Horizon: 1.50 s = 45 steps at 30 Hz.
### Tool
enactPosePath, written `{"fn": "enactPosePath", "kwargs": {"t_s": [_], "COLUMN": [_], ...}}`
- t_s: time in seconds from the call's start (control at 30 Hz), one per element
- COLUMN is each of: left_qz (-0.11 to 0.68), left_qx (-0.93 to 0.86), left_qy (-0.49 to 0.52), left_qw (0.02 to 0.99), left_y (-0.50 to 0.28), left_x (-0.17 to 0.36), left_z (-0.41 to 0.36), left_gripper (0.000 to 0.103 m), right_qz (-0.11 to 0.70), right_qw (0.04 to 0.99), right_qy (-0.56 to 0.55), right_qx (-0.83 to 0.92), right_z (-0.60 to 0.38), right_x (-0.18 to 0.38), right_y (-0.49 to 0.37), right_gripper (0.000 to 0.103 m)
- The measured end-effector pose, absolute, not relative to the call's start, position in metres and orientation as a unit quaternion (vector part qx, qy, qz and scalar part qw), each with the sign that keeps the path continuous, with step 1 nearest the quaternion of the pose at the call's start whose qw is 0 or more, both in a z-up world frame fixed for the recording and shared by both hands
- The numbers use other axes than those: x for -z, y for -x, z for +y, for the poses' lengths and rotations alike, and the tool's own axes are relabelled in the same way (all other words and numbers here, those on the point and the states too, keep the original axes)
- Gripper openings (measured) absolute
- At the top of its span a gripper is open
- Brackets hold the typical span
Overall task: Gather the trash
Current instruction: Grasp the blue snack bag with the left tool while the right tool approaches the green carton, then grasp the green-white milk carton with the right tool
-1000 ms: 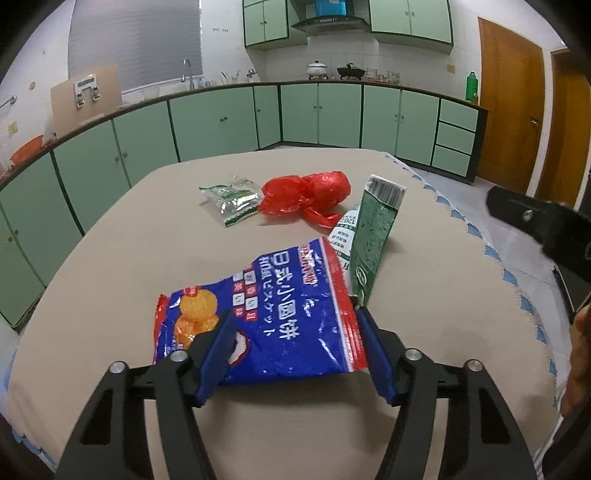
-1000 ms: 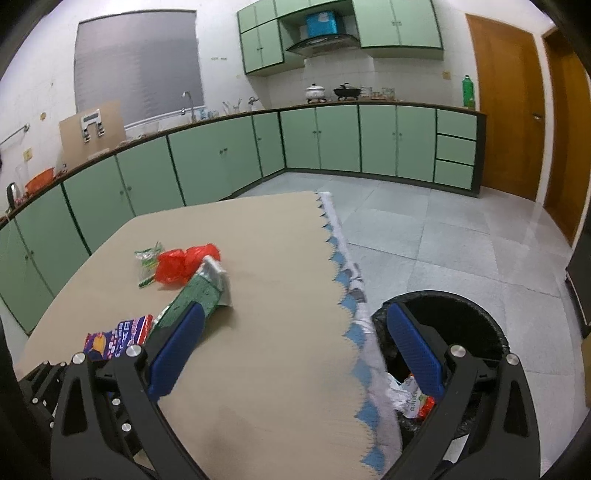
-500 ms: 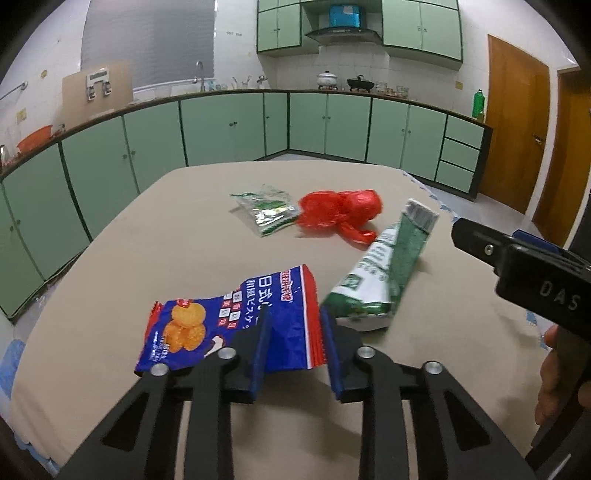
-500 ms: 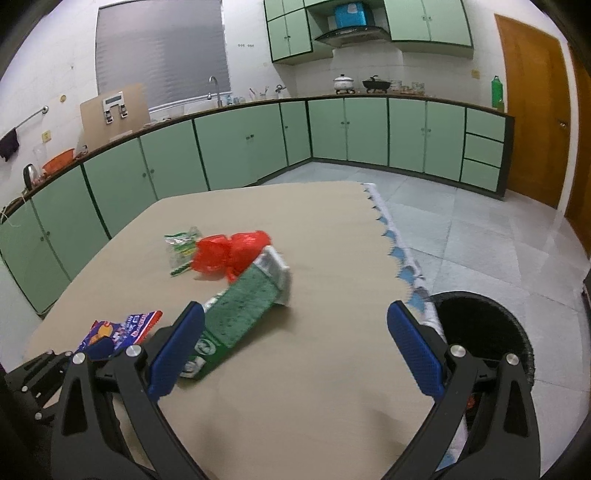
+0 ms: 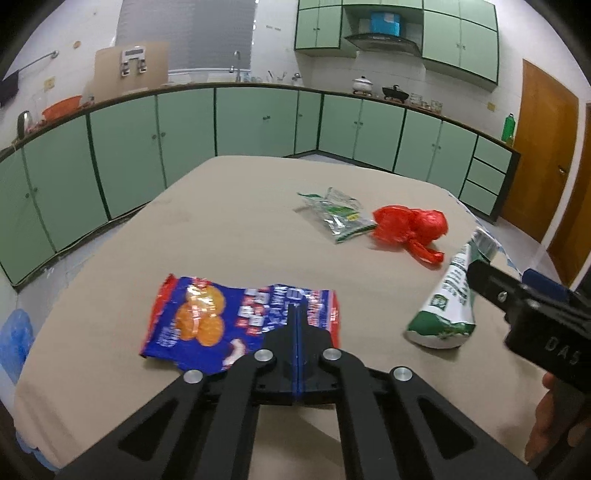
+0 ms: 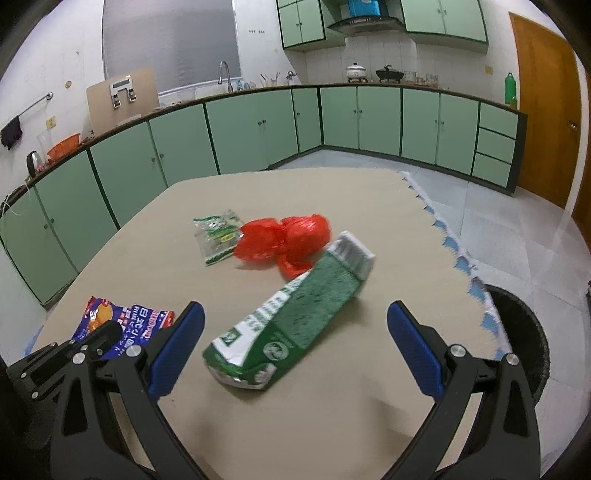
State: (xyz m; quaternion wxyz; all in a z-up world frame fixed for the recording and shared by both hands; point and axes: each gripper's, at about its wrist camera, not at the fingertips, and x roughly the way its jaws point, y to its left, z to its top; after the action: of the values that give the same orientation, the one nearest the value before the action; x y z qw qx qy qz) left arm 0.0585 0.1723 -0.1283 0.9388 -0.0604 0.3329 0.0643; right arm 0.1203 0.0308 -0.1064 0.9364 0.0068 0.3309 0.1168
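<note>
place: home kitchen | evidence: green cabinets (image 6: 255, 129), sink tap (image 6: 224, 74), range hood (image 6: 364, 23), pots (image 6: 356, 71)

Green pouch (image 6: 295, 325) btwn open right gripper (image 6: 295, 343) fingers; tabletop beyond bare.

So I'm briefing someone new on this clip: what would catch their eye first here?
Probably the crumpled red plastic bag in the middle of the tan table, brightest thing in sight. Next, the blue snack packet at the near edge, pinched by the shut left tongs. Then the green packet lying between the wide-open right tongs, with a black bin beyond the table's right edge.
</note>
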Motion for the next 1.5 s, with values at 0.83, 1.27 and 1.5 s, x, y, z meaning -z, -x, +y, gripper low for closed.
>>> {"fn": "enactPosePath", "kwargs": {"t_s": [0.83, 1.27, 1.5], "left_qz": [0.371, 0.371, 0.359], "left_qx": [-0.104, -0.105, -0.103], "left_qy": [0.085, 0.052, 0.058], "left_qw": [0.919, 0.921, 0.926], "left_y": [-0.058, -0.063, -0.059], "left_x": [0.149, 0.148, 0.140], "left_z": [0.242, 0.218, 0.214], "left_gripper": [0.069, 0.017, 0.008], "right_qz": [0.379, 0.400, 0.403], "right_qw": [0.923, 0.913, 0.911], "right_qy": [0.029, 0.023, 0.033], "right_qx": [-0.067, -0.079, -0.088], "right_z": [0.057, 0.057, 0.053], "right_x": [0.133, 0.139, 0.138], "right_y": [-0.145, -0.151, -0.144], "right_gripper": [0.096, 0.084, 0.070]}}
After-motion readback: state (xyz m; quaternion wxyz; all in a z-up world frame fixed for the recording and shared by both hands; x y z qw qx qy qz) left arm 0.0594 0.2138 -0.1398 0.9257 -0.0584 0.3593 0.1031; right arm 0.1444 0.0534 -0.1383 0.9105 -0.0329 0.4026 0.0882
